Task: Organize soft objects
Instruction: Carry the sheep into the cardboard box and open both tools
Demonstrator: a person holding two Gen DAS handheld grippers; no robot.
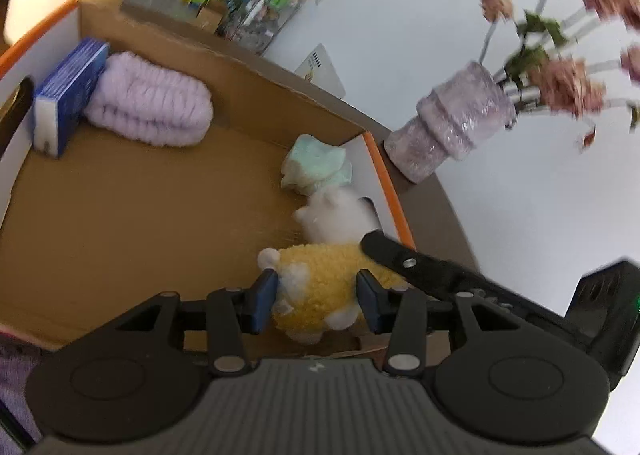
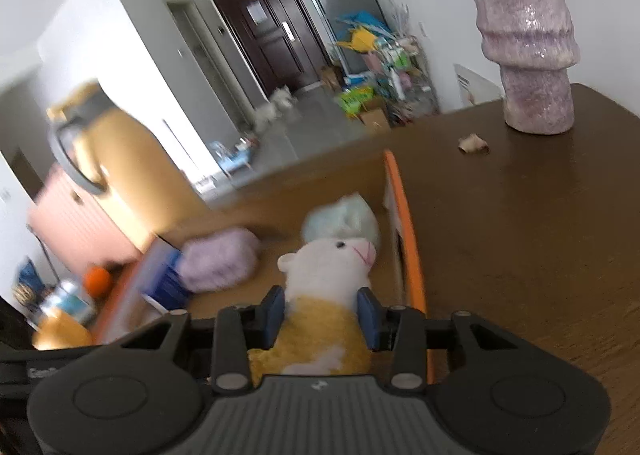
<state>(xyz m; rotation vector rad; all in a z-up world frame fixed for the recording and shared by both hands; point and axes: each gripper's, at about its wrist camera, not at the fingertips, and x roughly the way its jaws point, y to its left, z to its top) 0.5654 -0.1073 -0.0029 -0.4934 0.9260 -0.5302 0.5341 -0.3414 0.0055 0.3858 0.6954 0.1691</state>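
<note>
- The left gripper (image 1: 317,300) has its blue-padded fingers (image 1: 264,301) set on either side of the plush sheep (image 1: 320,287), pads against the curly yellow fleece of its body; the fleece fills the gap, so the grip looks closed on it.
- The right gripper (image 2: 321,314) holds the same toy higher up — its blue pads (image 2: 273,313) press the sheep (image 2: 328,287) where the smooth white neck meets the yellow wool, narrowly spread and clamped on it.
- In the left view one black finger of the right gripper (image 1: 404,261) crosses over the sheep's back from the right.
- The sheep sits inside the cardboard box (image 1: 120,215), near its right wall, white head pointing away from both cameras, pink stitched mouth and dark eye showing in the right view.
- Just past its head lies a pale mint-green soft bundle (image 1: 316,169), crumpled, tucked into the box's far right corner and touching the sheep's head.
- At the far left of the box a ribbed, fuzzy lilac roll (image 1: 150,107) lies against a blue and white book-shaped pack (image 1: 70,95) that stands on edge by the left wall.
- The box floor between these two groups is bare brown cardboard — broad and flat; the side walls are white inside with an orange rim (image 1: 390,191).
- Outside the right wall, on the dark brown table (image 2: 520,235), stands a bumpy, glossy lilac vase (image 2: 528,39) holding dusty pink flowers (image 1: 568,83), well apart from the sheep.
</note>
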